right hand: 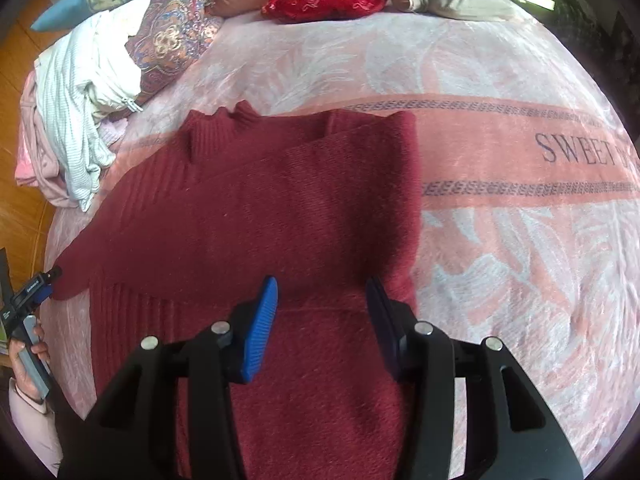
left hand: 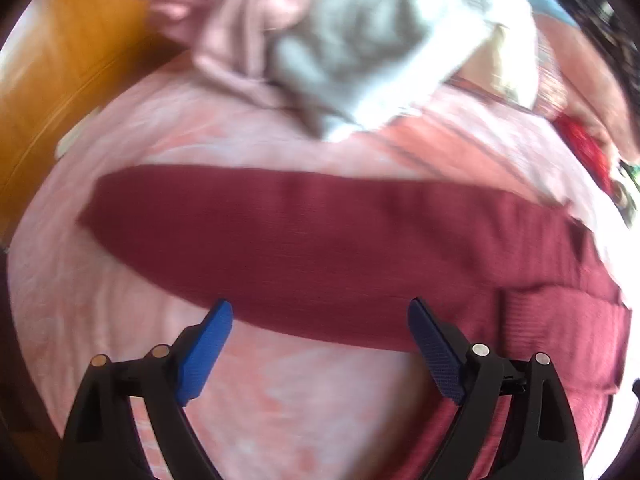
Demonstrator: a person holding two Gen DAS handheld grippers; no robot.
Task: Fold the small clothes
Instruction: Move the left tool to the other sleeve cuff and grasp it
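Observation:
A dark red knitted sweater (right hand: 256, 208) lies flat on a pink bedspread (right hand: 500, 264), collar at the far side. One sleeve is folded slantwise across its body and ends at the left bed edge. In the left wrist view that sleeve (left hand: 320, 240) is a long red band across the blurred picture. My left gripper (left hand: 320, 308) hovers over the sleeve's near edge, jaws wide open, nothing between the blue pads. My right gripper (right hand: 322, 282) hangs above the sweater's lower body, open, its pads clear of the knit. A hand (right hand: 28, 354) holds the left gripper at the sleeve's tip.
A heap of white striped and pink clothes (right hand: 76, 120) sits at the bed's left edge, with wooden floor (right hand: 20, 184) beyond. Behind it lie a patterned pillow (right hand: 172, 40), a red pouch (right hand: 324, 0) and a grey garment (right hand: 452, 0). Bare bedspread stretches to the right.

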